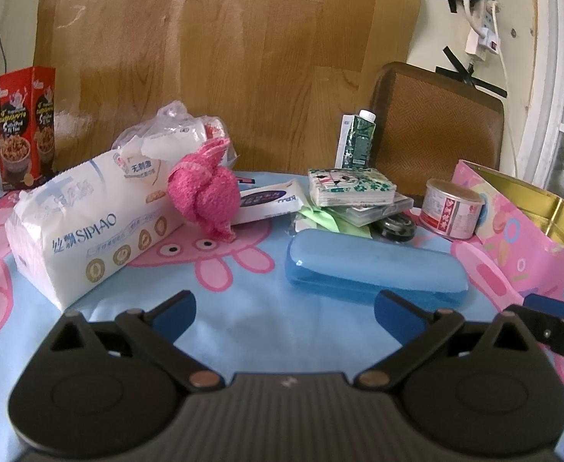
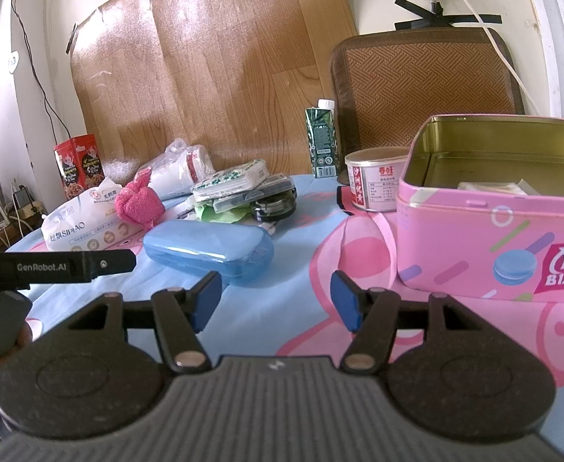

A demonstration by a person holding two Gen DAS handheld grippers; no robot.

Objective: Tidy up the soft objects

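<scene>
A cartoon-pig cloth (image 1: pixel 243 308) covers the table, and everything sits on it. The largest task thing is the pink tin (image 2: pixel 489 231), lid off, at the right; something pale already lies inside. Next is the tissue pack (image 1: pixel 85 231) at the left, with a plastic bag (image 1: pixel 174 131) of more soft goods behind it. The blue case (image 1: pixel 370 269), hard, lies in the middle, just ahead of both tools. Smaller still: the pink towel (image 1: pixel 205 196), knotted like a rabbit and leaning against the tissue pack; a napkin pack (image 1: pixel 349 186) topping a small heap of flat boxes; a white packet (image 1: pixel 270 200) beside the towel.

The left gripper (image 1: pixel 284 310) hovers low over bare cloth, jaws spread wide, holding nothing. The right gripper (image 2: pixel 276 302) is likewise released and empty, near the tin's front corner.

Judging from this, nothing is in hand yet, and the soft items are well apart from the tin.

Risks, as I see them:
- The case lies between the tools and the soft things; a straight reach could shove it.
- The napkin pack rests on a loose heap; a careless pinch may topple the heap.
- The towel may unravel if gripped by an ear.
- The tissue pack looks too wide for one jaw span and could slip.
- The two tools sit close and could collide.
</scene>
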